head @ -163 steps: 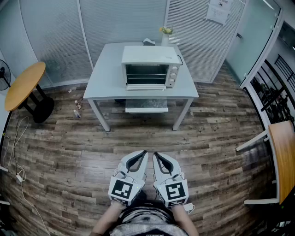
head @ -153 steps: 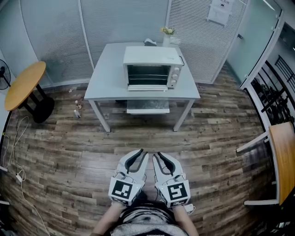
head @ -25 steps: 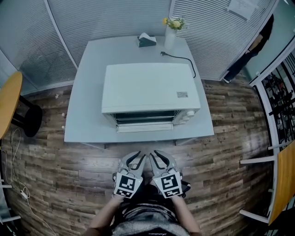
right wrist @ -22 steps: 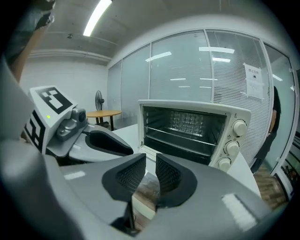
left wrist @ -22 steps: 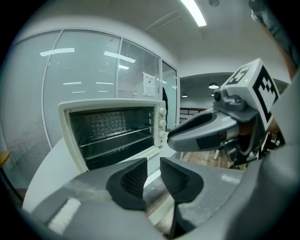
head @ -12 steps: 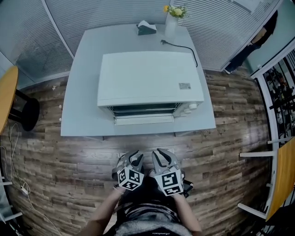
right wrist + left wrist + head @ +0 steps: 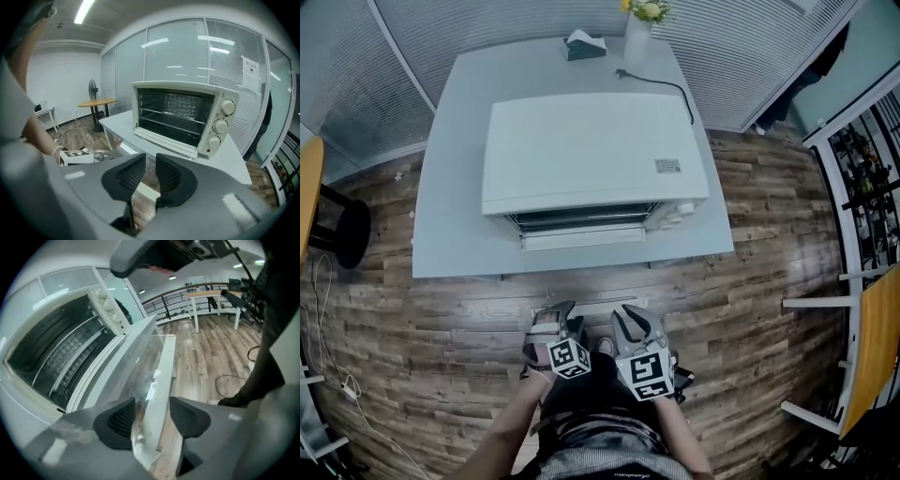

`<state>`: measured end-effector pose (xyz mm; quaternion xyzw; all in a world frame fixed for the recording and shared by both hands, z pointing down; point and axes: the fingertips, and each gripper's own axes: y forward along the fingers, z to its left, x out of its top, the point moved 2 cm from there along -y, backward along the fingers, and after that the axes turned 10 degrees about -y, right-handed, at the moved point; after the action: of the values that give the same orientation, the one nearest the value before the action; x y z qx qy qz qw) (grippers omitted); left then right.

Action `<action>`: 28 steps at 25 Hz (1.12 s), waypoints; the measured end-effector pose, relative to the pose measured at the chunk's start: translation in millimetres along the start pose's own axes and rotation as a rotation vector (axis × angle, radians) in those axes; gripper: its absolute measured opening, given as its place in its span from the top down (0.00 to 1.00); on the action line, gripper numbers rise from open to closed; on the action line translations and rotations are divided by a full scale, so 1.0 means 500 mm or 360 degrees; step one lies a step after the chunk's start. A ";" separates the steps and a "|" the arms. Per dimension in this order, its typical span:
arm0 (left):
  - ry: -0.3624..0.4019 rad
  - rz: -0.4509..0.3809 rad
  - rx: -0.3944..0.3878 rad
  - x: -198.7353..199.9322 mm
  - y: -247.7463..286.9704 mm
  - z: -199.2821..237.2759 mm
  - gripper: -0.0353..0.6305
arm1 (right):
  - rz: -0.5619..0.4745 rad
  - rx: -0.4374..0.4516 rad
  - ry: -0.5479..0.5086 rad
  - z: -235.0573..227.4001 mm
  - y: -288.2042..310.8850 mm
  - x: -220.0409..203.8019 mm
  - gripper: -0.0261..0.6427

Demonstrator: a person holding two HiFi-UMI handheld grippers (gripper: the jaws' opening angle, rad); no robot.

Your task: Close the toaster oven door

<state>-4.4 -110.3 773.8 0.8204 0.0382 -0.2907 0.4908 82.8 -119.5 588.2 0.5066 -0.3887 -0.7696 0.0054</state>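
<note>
Grip likely stiff, light, glass-fronted door (image 7: 581, 240), dropped open at toaster oven (image 7: 591, 150) on worktop (image 7: 450, 234), by front rail (image 7: 164, 366) untouched between just-widened jaws of left tool (image 7: 152, 414), leaving right tool (image 7: 150, 173), just eased ajar, empty.

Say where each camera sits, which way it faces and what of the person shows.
Head view: on the head, steeply down onto toaster oven, table, both forearms, left gripper, right gripper.
Left gripper view: on that gripper, facing the open door, its edge between jaws that have just been opening.
Right gripper view: on that gripper, facing the oven's front; narrowly parted jaws, the person's left wrist.
Shared: both gripper views show the door.
</note>
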 end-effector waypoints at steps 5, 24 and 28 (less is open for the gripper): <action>0.0145 0.0027 0.0043 -0.001 0.006 -0.001 0.61 | 0.0015 -0.0006 -0.0014 -0.002 -0.007 -0.004 0.86; 0.0038 -0.0234 0.0057 0.129 -0.212 0.083 0.80 | 0.0065 0.0163 -0.0470 0.028 -0.021 0.014 0.78; 0.0062 -0.0306 0.0152 0.170 -0.252 0.135 0.82 | 0.0119 0.0144 -0.0700 0.029 -0.010 0.026 0.78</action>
<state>-7.6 -119.9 607.7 0.8408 0.1124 -0.3220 0.4203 67.0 -112.7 577.5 0.3117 -0.4332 -0.8425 -0.0737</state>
